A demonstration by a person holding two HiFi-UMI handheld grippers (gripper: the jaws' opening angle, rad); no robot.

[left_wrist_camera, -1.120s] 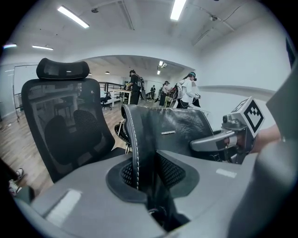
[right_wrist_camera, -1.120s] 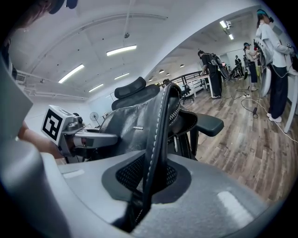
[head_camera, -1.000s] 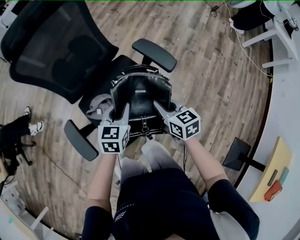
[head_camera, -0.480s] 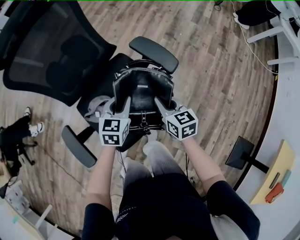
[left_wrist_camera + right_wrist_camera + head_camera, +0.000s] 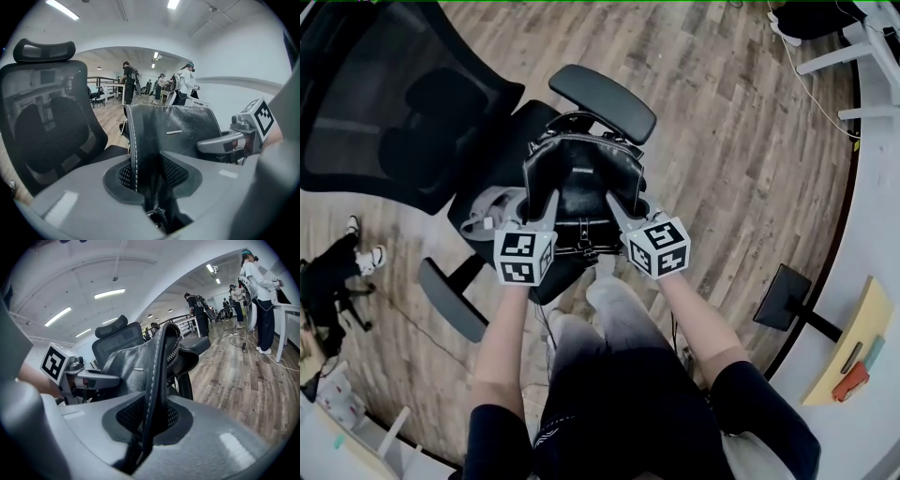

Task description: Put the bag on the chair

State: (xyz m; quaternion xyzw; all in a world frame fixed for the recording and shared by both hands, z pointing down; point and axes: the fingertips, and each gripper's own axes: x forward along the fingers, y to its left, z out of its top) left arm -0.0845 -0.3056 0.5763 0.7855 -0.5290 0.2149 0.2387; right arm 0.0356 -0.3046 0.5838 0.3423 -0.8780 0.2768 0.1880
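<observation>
A black leather bag (image 5: 586, 178) stands upright on the seat of a black mesh office chair (image 5: 384, 103), between its two armrests. My left gripper (image 5: 539, 200) holds the bag's left edge. In the left gripper view the stitched edge of the bag (image 5: 173, 136) runs between the left gripper's (image 5: 145, 180) pads, which still touch it while the jaws are opening. My right gripper (image 5: 615, 202) is shut on the bag's right edge. In the right gripper view that edge of the bag (image 5: 136, 366) is pinched between the right gripper's (image 5: 151, 416) pads.
A grey cloth (image 5: 483, 211) lies on the seat left of the bag. The right armrest (image 5: 602, 90) is just behind the bag, and the left armrest (image 5: 450, 300) is nearer me. A curved white desk (image 5: 872, 234) and a black stand (image 5: 783, 300) are at the right. People (image 5: 129, 82) stand far off.
The bag and both grippers have shifted a little further over the chair seat. Both grippers stay at the bag's two edges.
</observation>
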